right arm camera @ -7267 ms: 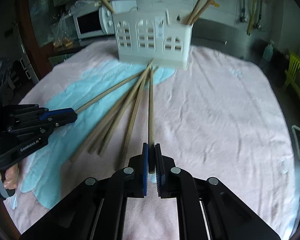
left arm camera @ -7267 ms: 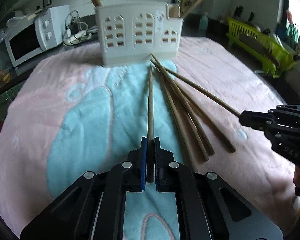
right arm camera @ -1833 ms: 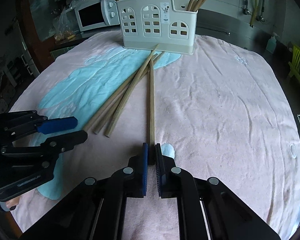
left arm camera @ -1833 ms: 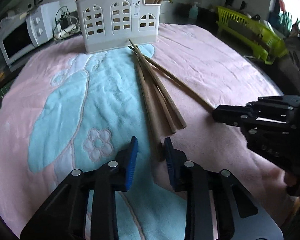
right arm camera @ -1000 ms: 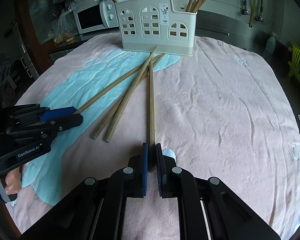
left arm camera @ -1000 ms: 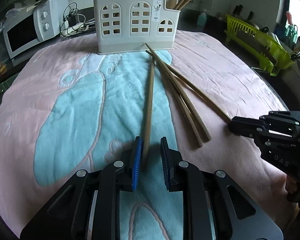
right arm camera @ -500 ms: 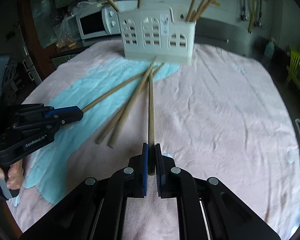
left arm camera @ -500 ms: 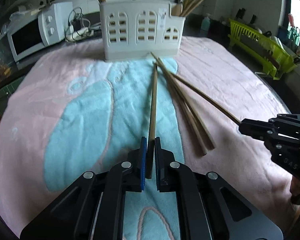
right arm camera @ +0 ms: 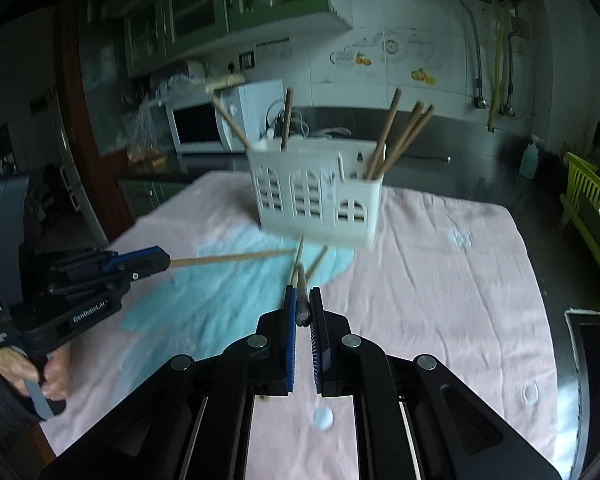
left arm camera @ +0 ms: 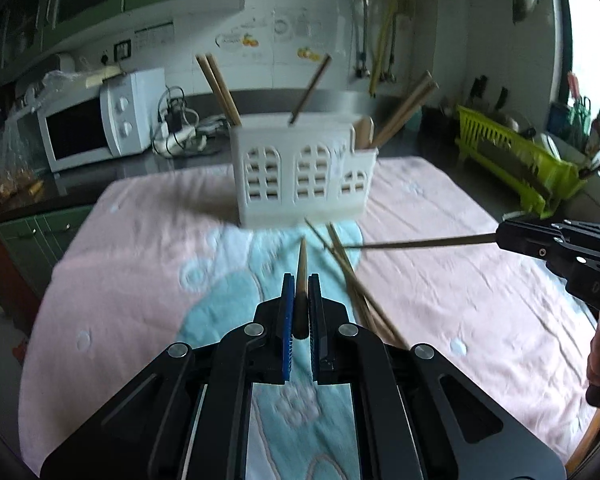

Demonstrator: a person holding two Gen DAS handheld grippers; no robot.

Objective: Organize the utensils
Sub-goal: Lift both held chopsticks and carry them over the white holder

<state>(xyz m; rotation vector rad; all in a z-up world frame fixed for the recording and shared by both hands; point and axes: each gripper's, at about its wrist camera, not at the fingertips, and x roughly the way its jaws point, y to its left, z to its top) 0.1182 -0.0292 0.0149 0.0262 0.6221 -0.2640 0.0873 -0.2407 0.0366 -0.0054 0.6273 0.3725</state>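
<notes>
My left gripper point(left arm camera: 301, 278) is shut on the thick end of a wooden chopstick point(left arm camera: 301, 260), which is lifted off the cloth and points at the white holder point(left arm camera: 304, 176). My right gripper point(right arm camera: 301, 290) is likewise shut on a second chopstick point(right arm camera: 299, 264), held in the air. In the left wrist view the right gripper point(left arm camera: 500, 234) comes in from the right with its chopstick point(left arm camera: 420, 243) pointing left. In the right wrist view the left gripper point(right arm camera: 162, 260) sits at the left with its chopstick point(right arm camera: 232, 258). Loose chopsticks point(left arm camera: 352, 276) lie on the cloth. Several stand in the holder point(right arm camera: 316, 200).
A pink and blue towel point(left arm camera: 140, 248) covers the table. A white microwave point(left arm camera: 96, 136) stands at the back left and a green dish rack point(left arm camera: 516, 164) at the right. A person's hand point(right arm camera: 48, 368) grips the left tool. A bottle point(right arm camera: 530, 160) stands on the counter.
The left jaws closed on a chopstick a second ago. Both grippers then rose and tipped up, lifting their chopsticks off the cloth, so the holder and back wall now fill more of each view.
</notes>
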